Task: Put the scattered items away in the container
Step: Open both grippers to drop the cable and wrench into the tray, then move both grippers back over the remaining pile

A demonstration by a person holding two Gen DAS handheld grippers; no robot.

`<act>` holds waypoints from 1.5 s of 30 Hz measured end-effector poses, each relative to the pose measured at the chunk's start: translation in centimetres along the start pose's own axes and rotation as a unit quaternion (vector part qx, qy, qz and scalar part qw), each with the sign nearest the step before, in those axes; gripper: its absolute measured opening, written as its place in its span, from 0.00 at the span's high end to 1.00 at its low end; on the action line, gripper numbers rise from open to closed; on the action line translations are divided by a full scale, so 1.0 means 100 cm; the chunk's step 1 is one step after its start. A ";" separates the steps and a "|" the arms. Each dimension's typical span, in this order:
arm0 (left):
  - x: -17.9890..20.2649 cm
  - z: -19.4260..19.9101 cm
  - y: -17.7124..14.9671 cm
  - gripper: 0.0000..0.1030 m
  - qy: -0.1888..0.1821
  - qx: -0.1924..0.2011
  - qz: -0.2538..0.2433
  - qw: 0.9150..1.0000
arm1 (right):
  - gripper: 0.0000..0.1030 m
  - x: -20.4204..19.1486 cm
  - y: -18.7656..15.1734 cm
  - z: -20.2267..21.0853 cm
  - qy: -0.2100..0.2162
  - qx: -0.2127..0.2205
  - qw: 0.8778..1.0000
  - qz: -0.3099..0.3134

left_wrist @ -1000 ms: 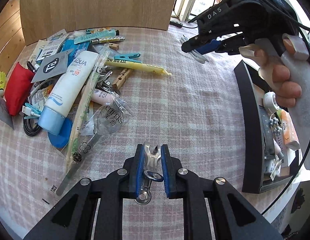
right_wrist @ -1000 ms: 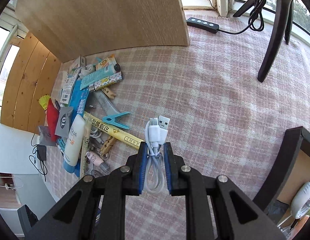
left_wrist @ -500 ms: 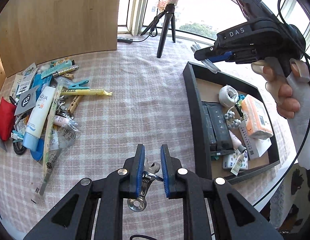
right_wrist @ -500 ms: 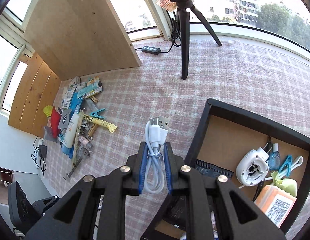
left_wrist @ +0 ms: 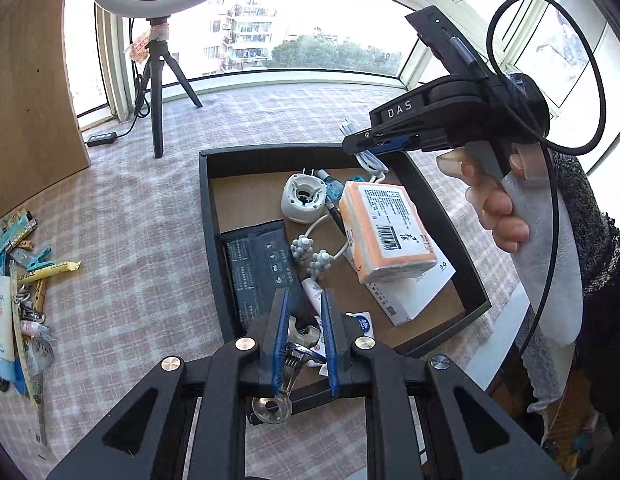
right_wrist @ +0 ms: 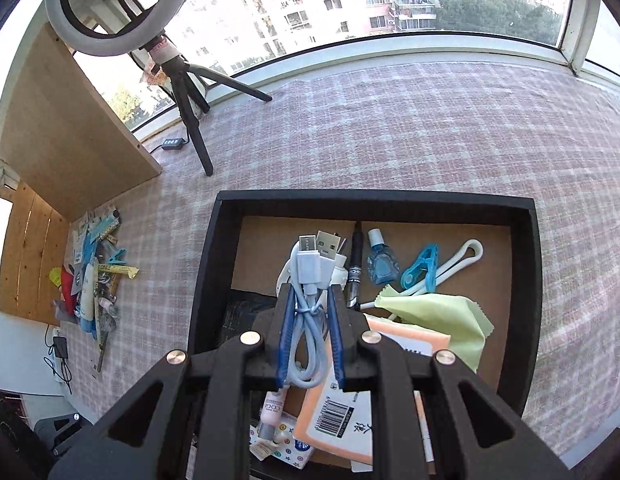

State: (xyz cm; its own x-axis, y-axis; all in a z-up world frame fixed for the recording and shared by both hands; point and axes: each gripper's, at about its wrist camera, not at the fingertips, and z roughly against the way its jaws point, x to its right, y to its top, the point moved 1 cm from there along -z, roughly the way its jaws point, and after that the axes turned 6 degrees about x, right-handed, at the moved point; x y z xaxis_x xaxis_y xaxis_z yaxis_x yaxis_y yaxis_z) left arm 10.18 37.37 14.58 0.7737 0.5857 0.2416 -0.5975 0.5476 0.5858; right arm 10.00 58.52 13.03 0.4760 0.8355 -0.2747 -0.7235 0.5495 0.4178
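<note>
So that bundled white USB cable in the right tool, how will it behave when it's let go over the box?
The bundled white USB cable looks soft and light. A tie holds its loops, so it should drop as one floppy bundle. It probably won't roll, settling on the clutter in the black box.

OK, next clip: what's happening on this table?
A person is clearing clutter into a black tray. The left gripper holds a metal nail clipper over the tray's near end; its jaws look partly open. The right gripper grips a bundled white USB cable above the tray. A pile of items remains on the checked tablecloth.
</note>
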 end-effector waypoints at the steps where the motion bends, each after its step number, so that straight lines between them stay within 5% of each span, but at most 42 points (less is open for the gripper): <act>1: 0.007 -0.002 0.002 0.85 -0.002 0.000 -0.006 1.000 | 0.84 0.007 0.000 0.003 -0.003 0.003 1.000 -0.006; 5: 0.029 -0.007 0.009 0.81 0.005 -0.002 -0.034 0.999 | 0.83 0.028 0.003 0.014 -0.010 0.027 0.999 -0.017; 6: 0.031 -0.007 0.010 0.64 0.013 0.000 -0.036 0.999 | 0.74 0.030 0.003 0.016 -0.012 0.033 0.999 -0.019; 8: 0.030 -0.003 0.011 0.44 0.024 0.015 -0.030 0.999 | 0.54 0.032 0.005 0.020 -0.005 0.040 0.999 -0.026; 21: -0.018 0.017 -0.001 0.46 0.073 0.023 0.018 0.997 | 0.49 -0.031 0.002 -0.002 0.020 0.018 0.999 0.043; 34: -0.129 0.045 -0.050 0.46 0.162 0.005 0.099 0.982 | 0.49 -0.136 -0.002 -0.046 0.052 -0.010 0.985 0.164; 45: -0.283 0.082 -0.101 0.46 0.239 -0.027 0.186 0.953 | 0.49 -0.269 -0.024 -0.097 0.092 -0.036 0.934 0.343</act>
State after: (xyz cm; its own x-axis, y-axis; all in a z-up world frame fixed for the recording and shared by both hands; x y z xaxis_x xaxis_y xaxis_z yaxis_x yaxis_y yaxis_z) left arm -3.96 10.37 8.21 0.3292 0.9435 0.0378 -0.8317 0.2708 0.4847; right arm -5.91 34.71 11.04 -0.2012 0.9732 -0.1115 -0.8620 -0.1219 0.4921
